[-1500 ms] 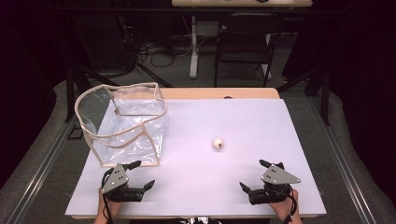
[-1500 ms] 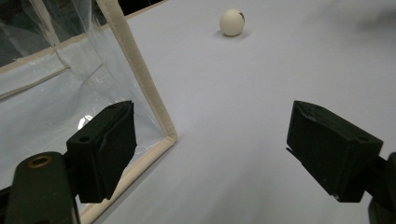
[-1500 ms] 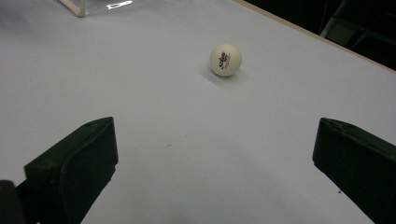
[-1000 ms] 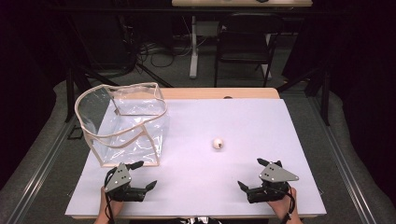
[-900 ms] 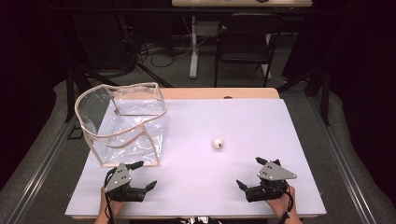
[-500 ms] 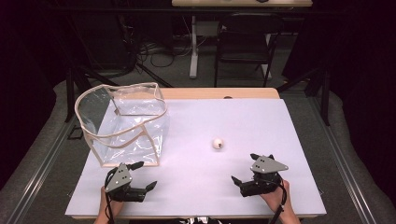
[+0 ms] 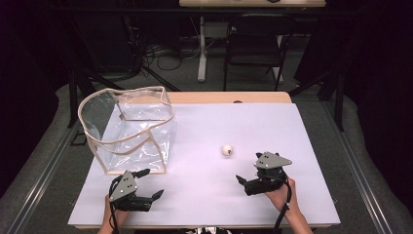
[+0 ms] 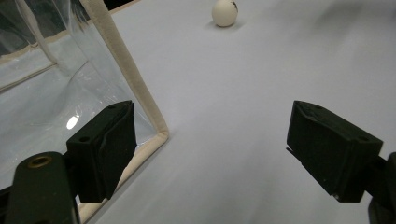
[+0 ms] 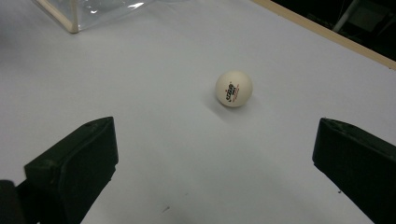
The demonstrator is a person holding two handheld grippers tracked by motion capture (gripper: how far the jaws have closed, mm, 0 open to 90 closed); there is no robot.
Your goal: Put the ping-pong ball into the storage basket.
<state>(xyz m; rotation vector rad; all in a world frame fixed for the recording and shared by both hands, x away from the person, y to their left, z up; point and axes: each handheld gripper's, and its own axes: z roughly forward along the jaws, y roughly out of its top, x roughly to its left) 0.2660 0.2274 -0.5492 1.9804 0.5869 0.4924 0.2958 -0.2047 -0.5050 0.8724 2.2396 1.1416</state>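
The right gripper (image 7: 253, 183) is standing wide open and gripping nothing, and it is the nearer of the two to the ball (image 7: 227, 150). The ball is resting on the white table (image 7: 292, 146), lying at about 11 o'clock from this gripper and near it; in the right gripper view the ball (image 9: 234, 88) is sitting ahead between the jaws. The left gripper (image 7: 146, 187) is also spread open and empty, sitting just beside the clear bag (image 7: 129, 129).
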